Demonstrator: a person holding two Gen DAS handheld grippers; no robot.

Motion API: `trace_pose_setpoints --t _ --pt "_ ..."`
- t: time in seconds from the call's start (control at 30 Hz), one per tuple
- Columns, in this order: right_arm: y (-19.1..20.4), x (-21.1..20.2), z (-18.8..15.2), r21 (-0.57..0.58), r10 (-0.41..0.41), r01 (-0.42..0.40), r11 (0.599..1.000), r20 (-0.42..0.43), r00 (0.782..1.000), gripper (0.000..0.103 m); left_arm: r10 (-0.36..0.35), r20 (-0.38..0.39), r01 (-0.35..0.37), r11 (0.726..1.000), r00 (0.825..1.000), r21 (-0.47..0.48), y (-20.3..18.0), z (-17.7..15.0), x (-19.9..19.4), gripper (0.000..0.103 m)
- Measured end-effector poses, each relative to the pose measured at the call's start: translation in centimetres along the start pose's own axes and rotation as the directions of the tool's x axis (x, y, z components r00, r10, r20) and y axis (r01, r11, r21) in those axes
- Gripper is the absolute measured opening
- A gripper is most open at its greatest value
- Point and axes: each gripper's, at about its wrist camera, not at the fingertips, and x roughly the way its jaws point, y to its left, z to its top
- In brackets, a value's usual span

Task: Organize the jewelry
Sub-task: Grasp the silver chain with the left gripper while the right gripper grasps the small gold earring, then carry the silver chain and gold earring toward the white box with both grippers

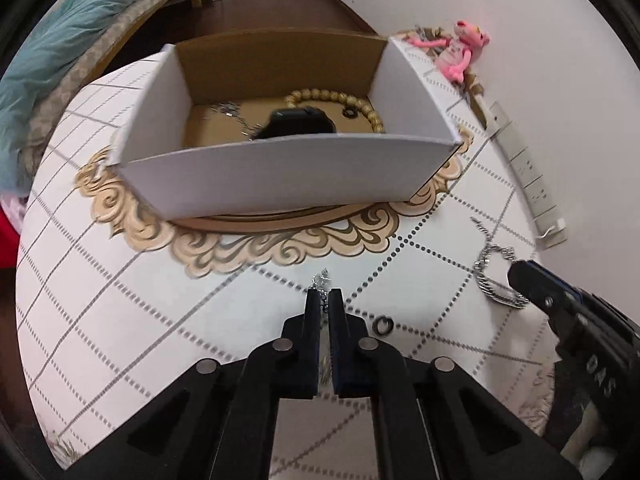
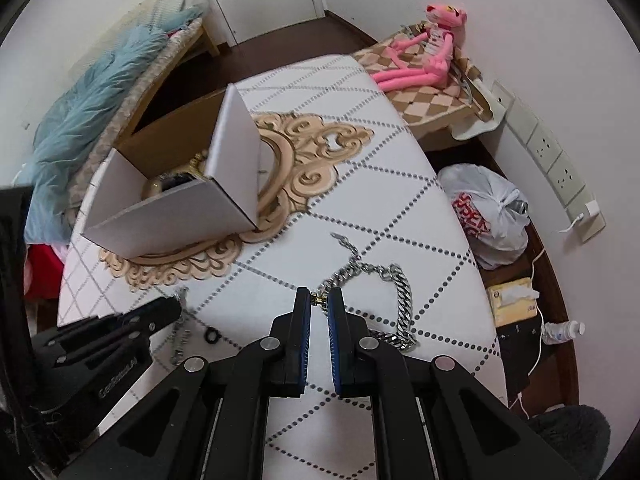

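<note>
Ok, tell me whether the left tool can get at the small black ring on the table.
Probably not yet: the left tool is shut on a thin silver chain. The black ring lies close beside it, uncovered.

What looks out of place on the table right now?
Nothing is spilled or damaged. Three pieces lie loose outside the cardboard box: a thin chain pinched by the left gripper, a small dark ring beside it, and the heavy silver chain, its clasp end held in the right gripper.
</note>
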Motion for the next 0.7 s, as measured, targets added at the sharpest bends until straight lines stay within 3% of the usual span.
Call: trace_pose_setpoints --t 0.3,0.43,0.53,0.6,0.63,0.7 --pt "2.0 -4.6 2.1 -0.039 0.088 -0.085 0.996 0.069 0.994 0.009 -0.073 0.135 0.081 0.996 0.988 -0.049 1.6 -0.1 -7.9 0.001" --pt "3.2 -5.9 3.2 -0.064 0.105 -0.099 0.993 0.095 0.990 0.009 -0.141 0.127 0.149 0.987 0.982 -0.057 2.0 1.4 -8.2 0.002" --pt "3.4 -5.5 3.2 -0.062 0.099 -0.093 0.994 0.092 0.991 0.009 -0.127 0.060 0.131 0.988 0.990 -0.082 2.3 1.5 -6.0 0.012" --pt "3.1 -4.7 2.8 -0.051 0.086 -0.082 0.995 0.078 0.993 0.009 -0.119 0.011 0.120 0.989 0.993 -0.091 2.1 1.2 -3.8 0.040" --pt "2.9 -4.4 2.6 -0.045 0.081 -0.078 0.996 0.072 0.994 0.009 -0.120 -0.012 0.118 0.988 0.993 -0.095 2.0 1.2 -2.4 0.045" --pt "2.5 -3.6 2.0 -0.032 0.068 -0.066 0.997 0.058 0.996 0.009 -0.116 -0.054 0.111 0.990 0.992 -0.091 1.7 1.0 -0.6 0.047"
